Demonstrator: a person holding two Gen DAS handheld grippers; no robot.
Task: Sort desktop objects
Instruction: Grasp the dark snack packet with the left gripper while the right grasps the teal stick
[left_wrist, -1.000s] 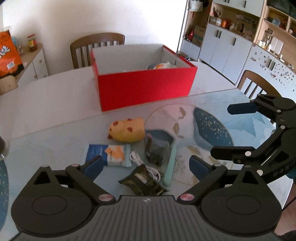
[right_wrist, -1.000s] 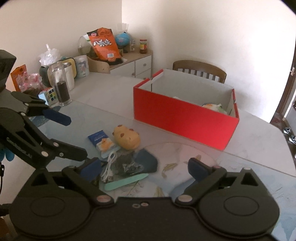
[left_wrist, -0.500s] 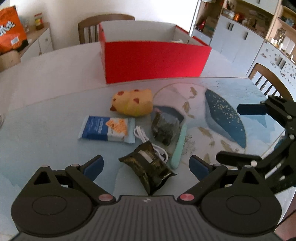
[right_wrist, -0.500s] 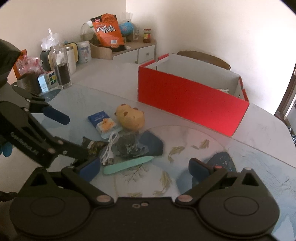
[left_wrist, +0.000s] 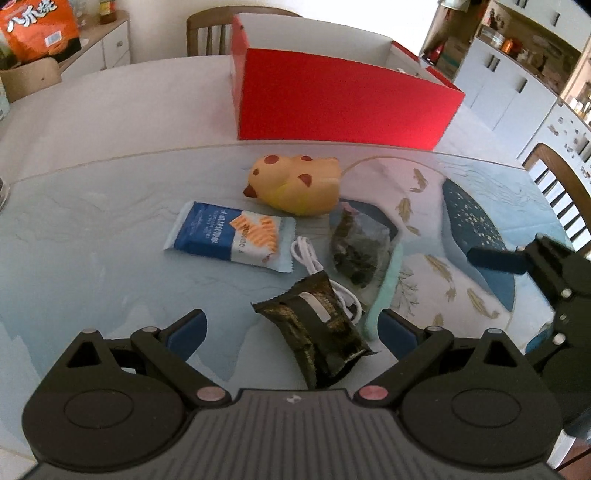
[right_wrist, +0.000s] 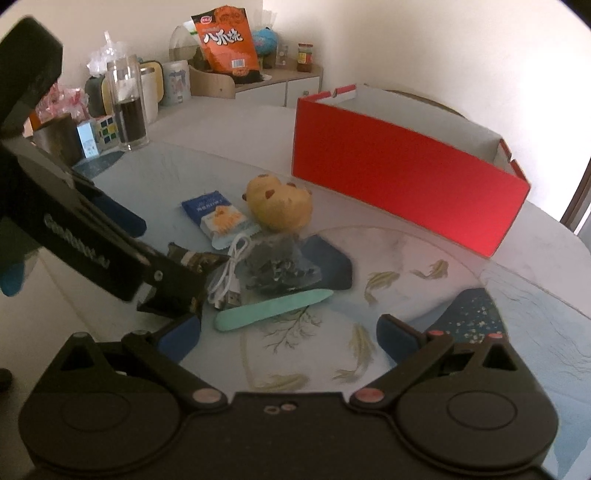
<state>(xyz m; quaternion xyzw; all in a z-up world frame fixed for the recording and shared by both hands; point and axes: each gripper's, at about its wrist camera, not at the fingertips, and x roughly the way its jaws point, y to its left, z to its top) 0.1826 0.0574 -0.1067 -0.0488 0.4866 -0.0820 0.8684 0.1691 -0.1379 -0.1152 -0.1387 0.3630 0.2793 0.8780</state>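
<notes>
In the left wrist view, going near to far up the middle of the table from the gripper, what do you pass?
Left gripper → dark packet → white cable → blue snack packet → yellow toy → red box.

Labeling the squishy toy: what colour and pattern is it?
Yellow squishy toy with reddish-brown spots. The left wrist view shows it best.
</notes>
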